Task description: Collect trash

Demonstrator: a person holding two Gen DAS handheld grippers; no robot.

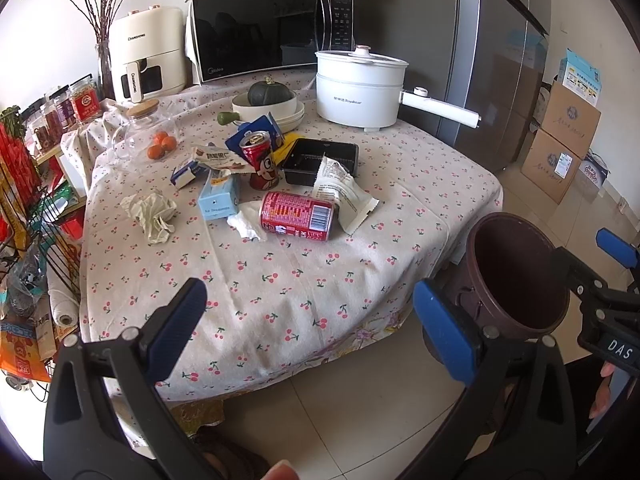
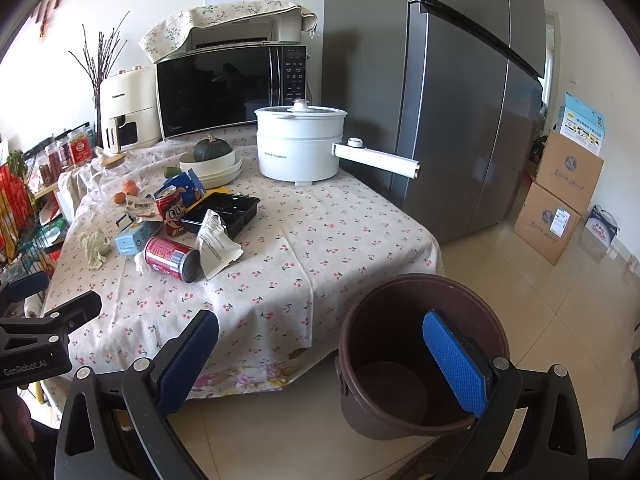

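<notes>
On the surface (image 1: 304,292), at about 11 o'clock from the left tongs (image 1: 308,320), the trash lies untouched: a lying can (image 1: 296,216), an upright can (image 1: 262,160), a wrapper (image 1: 344,192), a black tray (image 1: 320,160), a blue box (image 1: 219,198) and crumpled tissue (image 1: 154,216). The bin (image 2: 420,356) on the floor at 1 o'clock looks empty, so collecting has seemingly not begun. Both left and right tongs (image 2: 320,364) hang apart, holding nothing. The pot (image 1: 360,88), bowl (image 1: 268,106) and jar (image 1: 146,132) crowd the far side; nothing blocks the near cans.
</notes>
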